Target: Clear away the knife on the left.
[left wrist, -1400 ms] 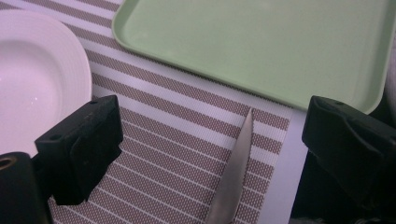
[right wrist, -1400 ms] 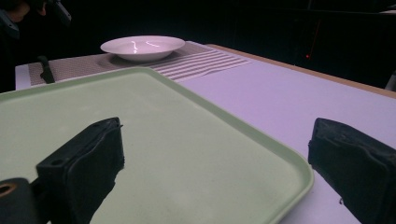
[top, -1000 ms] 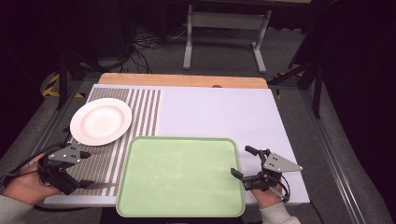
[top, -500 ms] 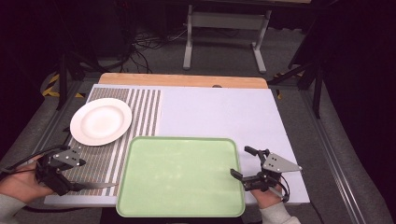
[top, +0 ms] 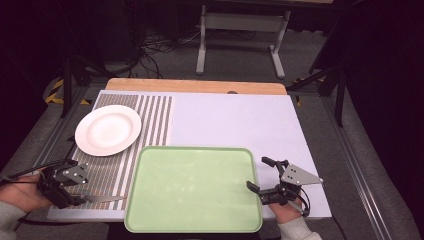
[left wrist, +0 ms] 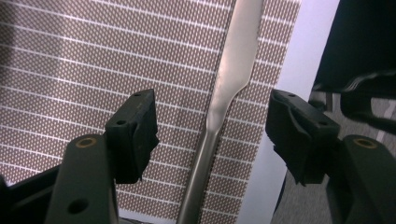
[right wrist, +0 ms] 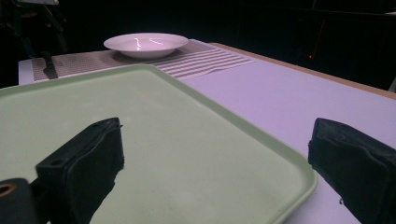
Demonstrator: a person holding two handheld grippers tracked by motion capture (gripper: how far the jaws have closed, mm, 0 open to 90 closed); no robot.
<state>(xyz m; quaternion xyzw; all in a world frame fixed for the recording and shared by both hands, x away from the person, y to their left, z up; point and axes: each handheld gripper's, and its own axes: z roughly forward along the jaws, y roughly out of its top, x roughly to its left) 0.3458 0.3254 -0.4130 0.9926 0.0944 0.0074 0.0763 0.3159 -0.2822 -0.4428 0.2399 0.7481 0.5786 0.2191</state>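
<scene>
A silver table knife (top: 102,199) (left wrist: 219,112) lies flat on the striped placemat (top: 122,165), blade pointing toward the green tray (top: 192,187). My left gripper (top: 79,188) (left wrist: 212,126) is open at the knife's handle end, one jaw on each side of the handle and neither touching it. A white plate (top: 107,129) (right wrist: 145,44) sits farther back on the placemat. My right gripper (top: 256,173) (right wrist: 212,154) is open and empty at the tray's right edge (right wrist: 261,140), one jaw over the tray and the other over the white table.
The white tabletop (top: 235,120) stretches behind and to the right of the tray. A wooden strip (top: 195,86) runs along the far edge. The left gripper is close to the table's front left corner, with a cable (top: 30,170) trailing beside it.
My left gripper has slid slightly left and back toward the table's front edge. The knife, the plate, the tray and my right gripper have stayed put.
</scene>
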